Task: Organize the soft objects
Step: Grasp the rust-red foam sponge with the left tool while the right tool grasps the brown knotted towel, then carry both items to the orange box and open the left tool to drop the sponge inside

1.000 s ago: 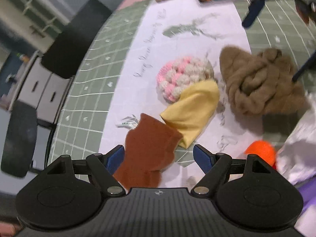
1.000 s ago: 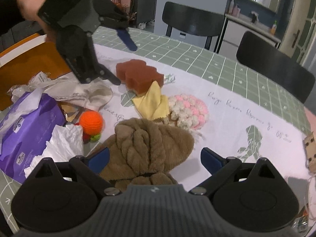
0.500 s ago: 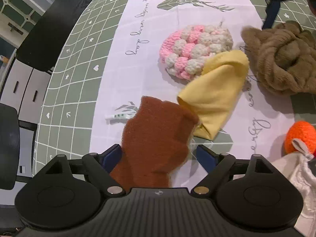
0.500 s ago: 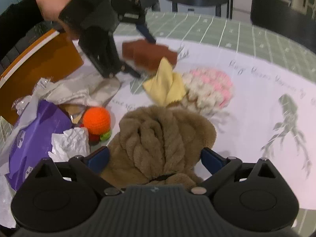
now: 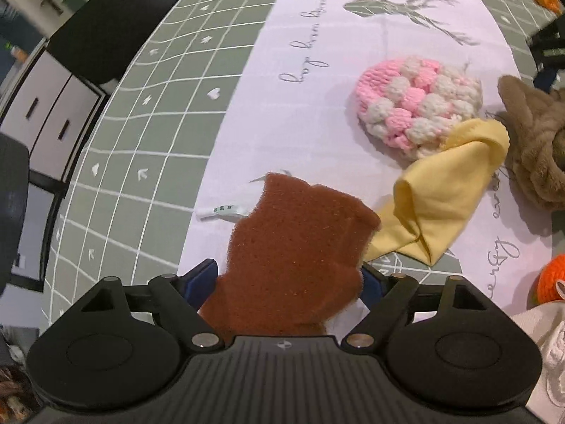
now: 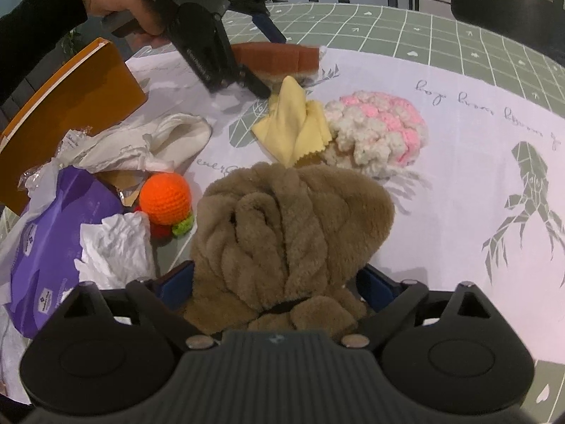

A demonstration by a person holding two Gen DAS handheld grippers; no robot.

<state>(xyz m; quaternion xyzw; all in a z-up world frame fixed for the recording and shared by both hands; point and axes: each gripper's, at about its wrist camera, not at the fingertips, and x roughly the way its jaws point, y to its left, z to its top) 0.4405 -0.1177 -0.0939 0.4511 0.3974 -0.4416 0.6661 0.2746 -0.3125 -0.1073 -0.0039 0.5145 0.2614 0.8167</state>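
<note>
My left gripper is shut on a brown sponge and holds it just above the white runner; it also shows in the right wrist view. My right gripper has its blue fingers around a brown plush knot, touching its sides. A yellow cloth lies beside a pink and white crochet pad. An orange crochet ball sits left of the plush.
A purple tissue pack with crumpled tissue, a white cloth and an orange box lie at the left. The table has a green grid cloth. Black chairs stand at the far edge.
My left gripper has closed on the brown sponge and lifted it. My right gripper has moved forward so that its fingers sit around the plush knot.
</note>
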